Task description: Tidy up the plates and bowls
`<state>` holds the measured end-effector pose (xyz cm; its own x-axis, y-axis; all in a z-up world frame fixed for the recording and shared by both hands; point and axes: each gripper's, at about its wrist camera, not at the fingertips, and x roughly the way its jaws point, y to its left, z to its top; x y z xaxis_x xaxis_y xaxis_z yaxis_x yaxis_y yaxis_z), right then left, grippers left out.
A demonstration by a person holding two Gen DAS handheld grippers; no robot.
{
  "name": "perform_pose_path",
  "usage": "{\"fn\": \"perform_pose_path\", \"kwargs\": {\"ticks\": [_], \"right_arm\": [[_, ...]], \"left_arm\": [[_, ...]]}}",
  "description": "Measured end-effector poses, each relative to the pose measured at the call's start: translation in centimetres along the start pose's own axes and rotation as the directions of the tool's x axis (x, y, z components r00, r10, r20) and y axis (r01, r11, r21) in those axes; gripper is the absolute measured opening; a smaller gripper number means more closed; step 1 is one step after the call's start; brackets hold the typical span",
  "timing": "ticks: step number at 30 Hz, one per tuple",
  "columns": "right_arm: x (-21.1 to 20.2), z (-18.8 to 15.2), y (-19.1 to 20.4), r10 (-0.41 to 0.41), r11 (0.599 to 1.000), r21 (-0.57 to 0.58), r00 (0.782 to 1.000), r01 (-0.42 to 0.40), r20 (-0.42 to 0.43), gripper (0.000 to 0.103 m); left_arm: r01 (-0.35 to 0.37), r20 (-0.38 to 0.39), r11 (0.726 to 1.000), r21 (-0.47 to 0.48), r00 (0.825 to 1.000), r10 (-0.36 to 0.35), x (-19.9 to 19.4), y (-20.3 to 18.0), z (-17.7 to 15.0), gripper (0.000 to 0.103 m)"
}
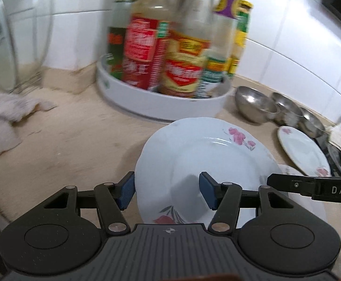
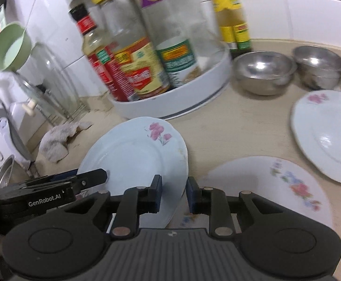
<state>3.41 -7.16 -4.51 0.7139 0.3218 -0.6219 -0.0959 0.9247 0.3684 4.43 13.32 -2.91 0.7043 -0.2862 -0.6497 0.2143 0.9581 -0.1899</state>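
Note:
A white plate with pink flowers (image 1: 201,154) (image 2: 133,154) is tilted above the beige counter. My right gripper (image 2: 174,193) is shut on its right rim; it enters the left wrist view from the right (image 1: 287,182). My left gripper (image 1: 167,190) is open, its blue pads either side of the plate's left rim; it also shows in the right wrist view (image 2: 86,180). A second flowered plate (image 2: 275,187) lies flat under the held one. A third (image 2: 327,135) (image 1: 303,152) lies further right. Three steel bowls (image 2: 264,70) (image 1: 254,103) stand behind.
A white turntable tray (image 1: 165,107) (image 2: 177,103) full of sauce bottles stands just behind the plates. A crumpled cloth (image 1: 4,121) (image 2: 56,142) lies to the left. Glass lids in a rack (image 1: 13,42) and a green ladle (image 2: 9,46) are at far left.

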Motion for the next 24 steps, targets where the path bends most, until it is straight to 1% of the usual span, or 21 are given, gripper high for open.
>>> {"fn": "perform_pose_path", "kwargs": {"ticks": [6, 14, 19, 24], "right_arm": [[-2.8, -0.5, -2.3, -0.049, 0.997, 0.055, 0.998, 0.047, 0.033, 0.023], [-5.9, -2.0, -5.1, -0.114, 0.987, 0.119, 0.993, 0.109, 0.032, 0.023], [-7.4, -3.1, -6.7, -0.154, 0.976, 0.161, 0.988, 0.148, 0.029, 0.023], [-8.1, -3.8, -7.7, -0.171, 0.969, 0.186, 0.985, 0.164, 0.021, 0.023]], "left_arm": [[0.06, -0.011, 0.997, 0.055, 0.998, -0.06, 0.7, -3.0, 0.3, 0.065], [0.135, -0.05, 0.983, 0.122, 0.99, -0.13, 1.7, -7.1, -0.2, 0.065], [0.162, -0.086, 0.975, 0.154, 0.985, -0.15, 2.6, -8.9, -0.8, 0.065], [0.173, -0.105, 0.971, 0.167, 0.982, -0.157, 2.9, -9.8, -1.1, 0.065]]}}
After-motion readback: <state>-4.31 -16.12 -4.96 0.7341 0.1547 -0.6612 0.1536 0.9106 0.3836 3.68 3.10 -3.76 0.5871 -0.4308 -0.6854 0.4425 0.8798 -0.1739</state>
